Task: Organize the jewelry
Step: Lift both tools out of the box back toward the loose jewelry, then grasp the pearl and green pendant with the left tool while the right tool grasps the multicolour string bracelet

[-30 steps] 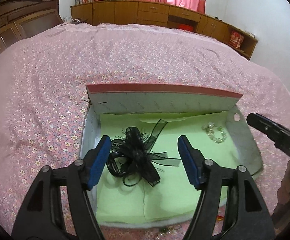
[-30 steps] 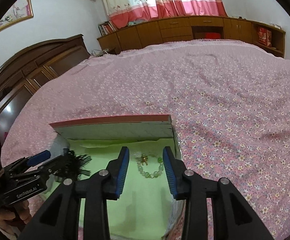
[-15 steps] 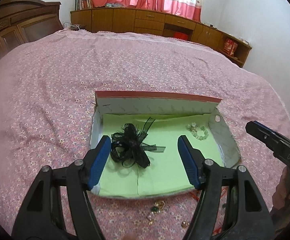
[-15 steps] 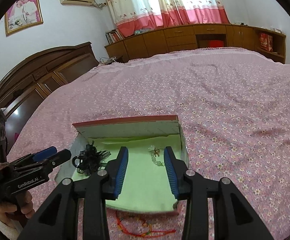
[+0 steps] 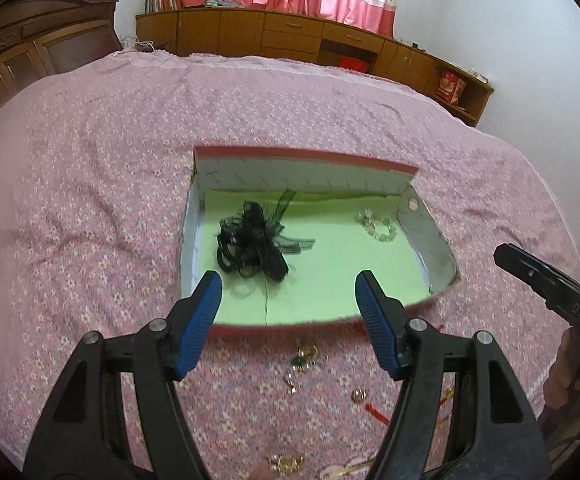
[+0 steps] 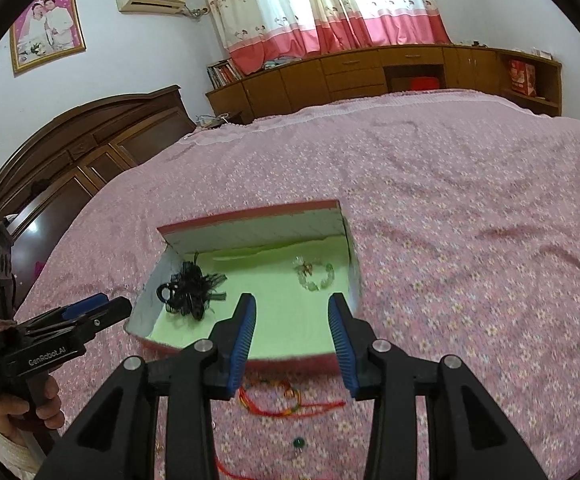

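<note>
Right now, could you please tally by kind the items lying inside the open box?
Black ribbon bow: 1
Pale bead bracelet: 1
Total: 2, both lying inside the box.

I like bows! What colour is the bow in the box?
Black bow, clearest in the left wrist view.
</note>
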